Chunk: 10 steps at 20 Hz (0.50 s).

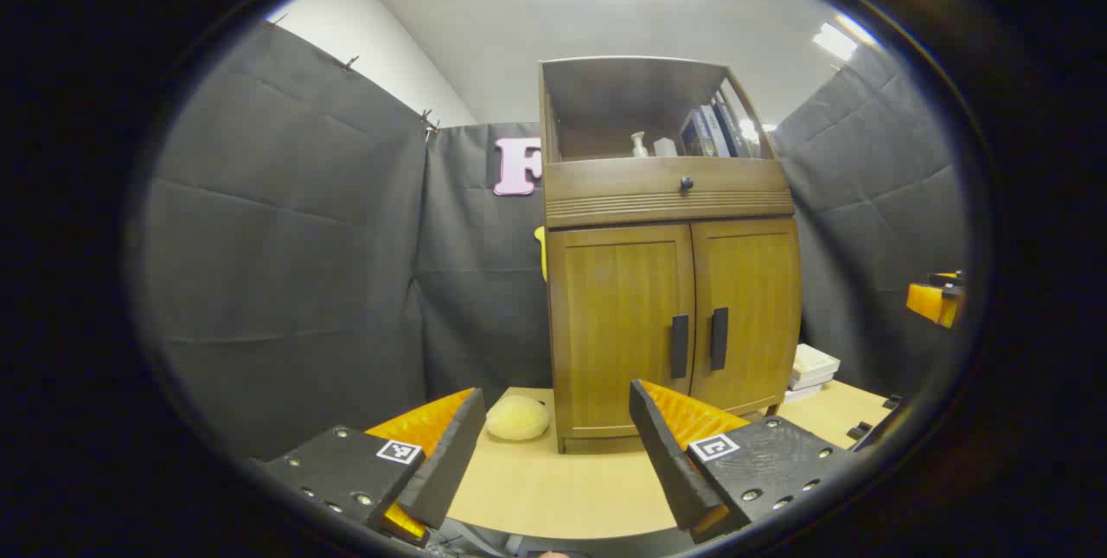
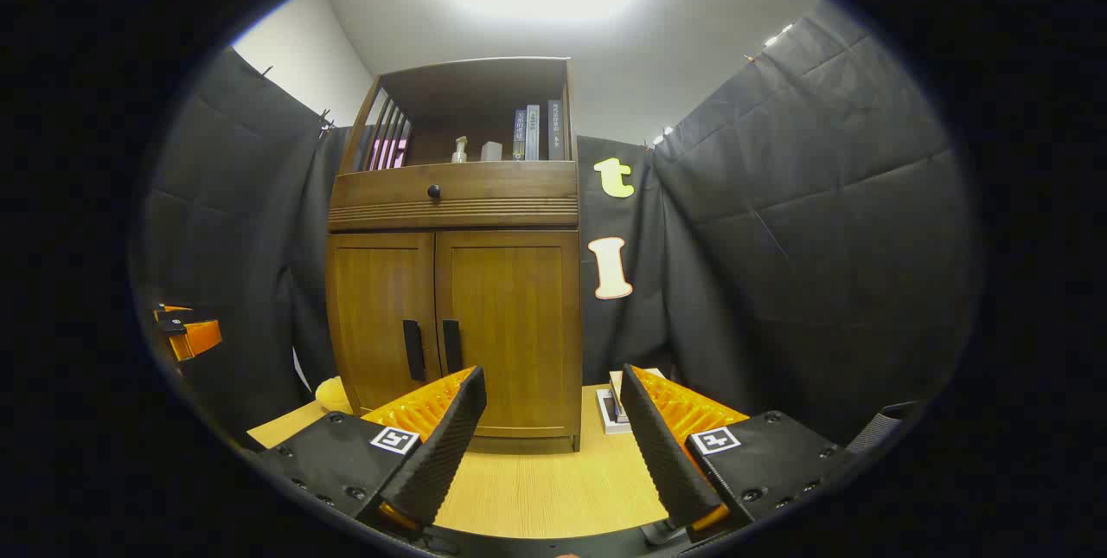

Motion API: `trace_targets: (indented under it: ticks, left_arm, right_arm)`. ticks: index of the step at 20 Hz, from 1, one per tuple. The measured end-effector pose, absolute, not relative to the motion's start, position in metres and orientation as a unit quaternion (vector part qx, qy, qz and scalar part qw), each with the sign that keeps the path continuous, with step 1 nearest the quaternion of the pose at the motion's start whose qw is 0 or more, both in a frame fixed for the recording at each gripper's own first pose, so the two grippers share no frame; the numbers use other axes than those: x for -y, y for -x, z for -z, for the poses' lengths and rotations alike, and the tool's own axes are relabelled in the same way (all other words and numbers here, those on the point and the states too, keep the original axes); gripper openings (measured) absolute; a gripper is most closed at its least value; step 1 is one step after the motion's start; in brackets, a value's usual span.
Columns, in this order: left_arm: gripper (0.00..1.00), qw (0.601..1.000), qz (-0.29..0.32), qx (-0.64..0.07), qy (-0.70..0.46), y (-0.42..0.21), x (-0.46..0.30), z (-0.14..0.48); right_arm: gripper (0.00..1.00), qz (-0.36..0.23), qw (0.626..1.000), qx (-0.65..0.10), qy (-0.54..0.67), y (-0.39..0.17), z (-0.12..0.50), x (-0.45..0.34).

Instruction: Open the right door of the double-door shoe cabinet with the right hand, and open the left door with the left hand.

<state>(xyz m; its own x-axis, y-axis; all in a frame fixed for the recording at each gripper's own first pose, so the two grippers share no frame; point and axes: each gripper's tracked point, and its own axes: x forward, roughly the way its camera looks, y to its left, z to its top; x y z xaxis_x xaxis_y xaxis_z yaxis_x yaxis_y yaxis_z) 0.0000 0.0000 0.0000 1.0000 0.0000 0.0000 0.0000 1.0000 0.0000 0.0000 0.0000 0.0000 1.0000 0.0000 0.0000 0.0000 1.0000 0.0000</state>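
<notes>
Wood grain runs under both of your tools: the bench (image 2: 536, 480) carries everything. Nearest you, the left gripper (image 1: 553, 454) and the right gripper (image 2: 553, 445) both hang with jaws spread wide and nothing between them, which suits a first reach for a handle. Beyond them, toward the bench's far edge, stands the shoe cabinet (image 1: 670, 281), both doors closed. The left door (image 1: 618, 324) and right door (image 1: 748, 316) meet at the middle, so the left handle (image 1: 680, 346) and right handle (image 1: 719, 338) sit side by side, one for each hand. A yellow soft ball (image 1: 517, 416) lies by the cabinet's left foot, books (image 1: 811, 368) by its right side.
</notes>
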Motion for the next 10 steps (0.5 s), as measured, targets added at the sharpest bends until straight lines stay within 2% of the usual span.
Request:
trace_targets:
  ticks: [10]
  left_arm:
    - [0.98, 1.0, -0.015, 0.016, -0.023, 0.005, -0.004, -0.008]
  right_arm:
    - [0.98, 0.01, 1.0, 0.003, -0.001, -0.005, -0.007, 0.013]
